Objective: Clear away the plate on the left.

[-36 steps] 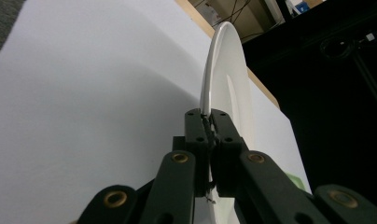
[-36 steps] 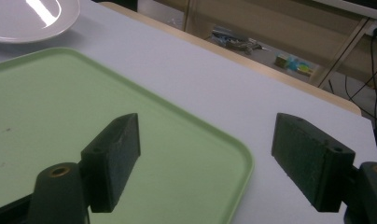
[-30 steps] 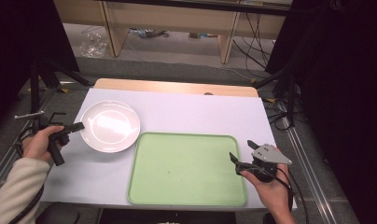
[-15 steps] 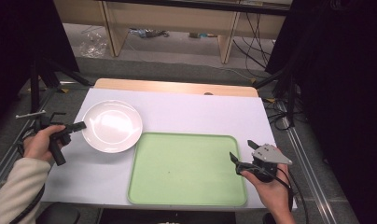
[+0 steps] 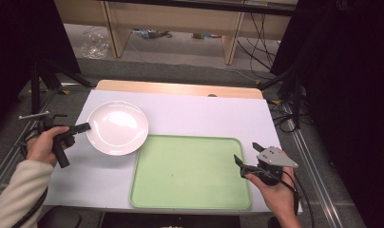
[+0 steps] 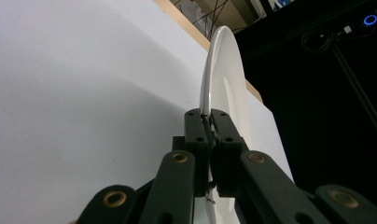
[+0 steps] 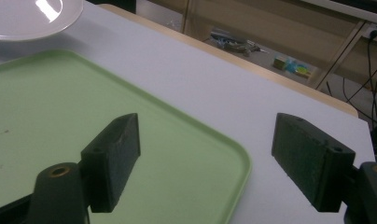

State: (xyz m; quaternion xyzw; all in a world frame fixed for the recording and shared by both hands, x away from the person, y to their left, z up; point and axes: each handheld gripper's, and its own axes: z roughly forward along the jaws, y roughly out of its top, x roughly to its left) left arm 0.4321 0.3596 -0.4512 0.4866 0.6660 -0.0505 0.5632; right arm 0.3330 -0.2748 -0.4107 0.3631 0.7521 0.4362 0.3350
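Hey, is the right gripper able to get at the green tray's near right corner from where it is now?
Probably yes: the right gripper is open at the green tray edge, nothing between.

plate rim: the bit of the round white plate point(image 6: 222, 74) pinched between the left gripper point(image 6: 209, 125) jaws is covered, can't see it
plate, right gripper view: cut off by the top-left corner
green plastic tray point(image 7: 84, 121): runs off the left and bottom edges there
stuff under the shelves: too small to make out
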